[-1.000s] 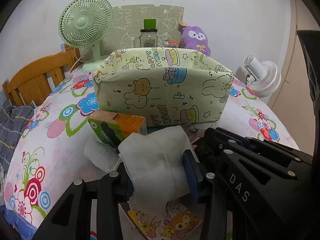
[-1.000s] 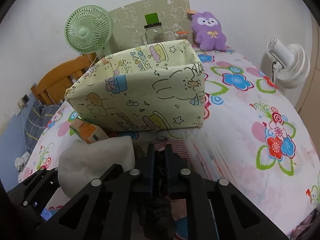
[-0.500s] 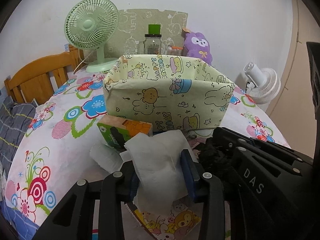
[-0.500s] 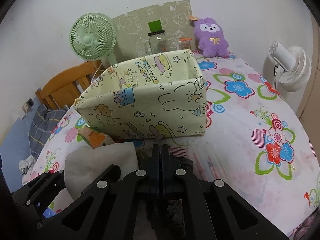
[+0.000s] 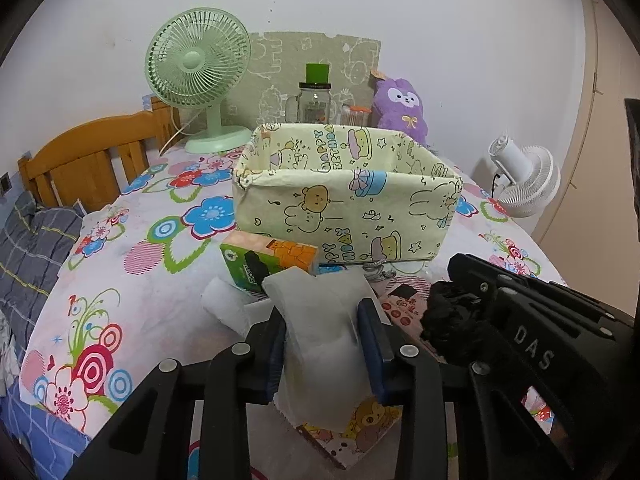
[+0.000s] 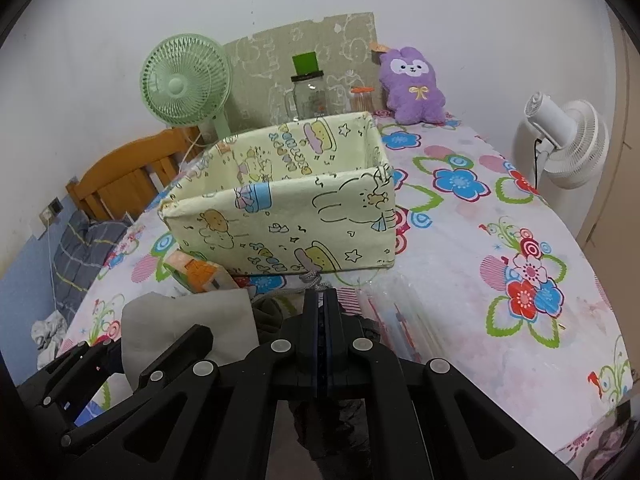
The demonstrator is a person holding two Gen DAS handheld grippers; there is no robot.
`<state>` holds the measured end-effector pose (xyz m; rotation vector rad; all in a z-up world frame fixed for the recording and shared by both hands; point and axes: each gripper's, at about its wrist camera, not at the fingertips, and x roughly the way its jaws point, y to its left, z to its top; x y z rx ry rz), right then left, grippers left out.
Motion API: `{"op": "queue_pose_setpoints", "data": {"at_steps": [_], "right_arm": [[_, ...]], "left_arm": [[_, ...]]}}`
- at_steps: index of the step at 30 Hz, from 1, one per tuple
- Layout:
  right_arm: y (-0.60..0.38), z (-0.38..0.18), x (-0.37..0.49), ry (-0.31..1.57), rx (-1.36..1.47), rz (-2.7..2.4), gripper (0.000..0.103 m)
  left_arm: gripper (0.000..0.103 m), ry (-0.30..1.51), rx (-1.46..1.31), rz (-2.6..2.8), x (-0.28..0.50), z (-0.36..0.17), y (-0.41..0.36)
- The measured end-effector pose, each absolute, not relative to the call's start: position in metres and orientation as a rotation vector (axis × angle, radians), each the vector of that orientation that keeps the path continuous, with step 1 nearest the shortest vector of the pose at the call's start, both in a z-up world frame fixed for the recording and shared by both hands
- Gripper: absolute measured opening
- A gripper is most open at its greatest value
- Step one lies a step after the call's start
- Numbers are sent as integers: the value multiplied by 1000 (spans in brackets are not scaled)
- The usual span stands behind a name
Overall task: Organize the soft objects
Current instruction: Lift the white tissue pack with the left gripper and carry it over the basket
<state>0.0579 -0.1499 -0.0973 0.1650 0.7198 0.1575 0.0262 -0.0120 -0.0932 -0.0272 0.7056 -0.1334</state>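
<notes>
**Two grippers, two soft bundles, one cartoon-print bin ahead**

Two soft things are off the tablecloth, one in each gripper. The left gripper (image 5: 323, 344) is clamped on a white tissue wad (image 5: 320, 320): a crumpled, folded sheet, pale and slightly translucent, squeezed between the blue pads (image 5: 374, 354) so that it bulges above and hangs below them. Its jaws have just been closing on that wad. From the right wrist view the same wad (image 6: 188, 328) shows as a greyish-white lump at lower left.

The right gripper (image 6: 320, 344) has its fingers pressed together with no gap showing. In the left wrist view a black crinkled bundle (image 5: 452, 320) sits at its tip; in its own view only dark scraps show below the fingers, so how much of the bundle is pinched is hard to make out.

Straight ahead of both grippers, near but apart from them, stands the fabric bin (image 5: 348, 204), pale yellow with bears, rabbits and cakes printed on it, open at the top; nothing of its inside floor can be seen. A green-and-orange tissue pack (image 5: 270, 266) lies between the bin and the left gripper, just behind the wad. A grey cord (image 6: 312, 280) lies at the bin's foot, partly hidden by the right fingers.

The flowered tablecloth (image 6: 500, 240) covers the table. A printed card (image 5: 360, 432) under the left gripper is mostly covered.
</notes>
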Motion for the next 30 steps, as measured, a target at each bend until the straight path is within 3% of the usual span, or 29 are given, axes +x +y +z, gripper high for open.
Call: {"op": "queue_pose_setpoints", "data": {"at_steps": [4,14,16,18,30], "right_arm": [[-151,-88,51,683,171,170,5],[-151,-85,49,681,150,170,5],[-151,-87,49,693,140,166,5],[-153,-89,48,703,136,164,5],[-172,-96,30,719,108,148,5]], "left_arm": [[27,690,-36,-137,24,-86,-11],[27,710,-56,-120,28,-89,-9],[45,711,-73,-136,27,-89,-9],[55,707,-71,-143,25,-88,-11],[79,720,-42,-160,8,-95,-24]]}}
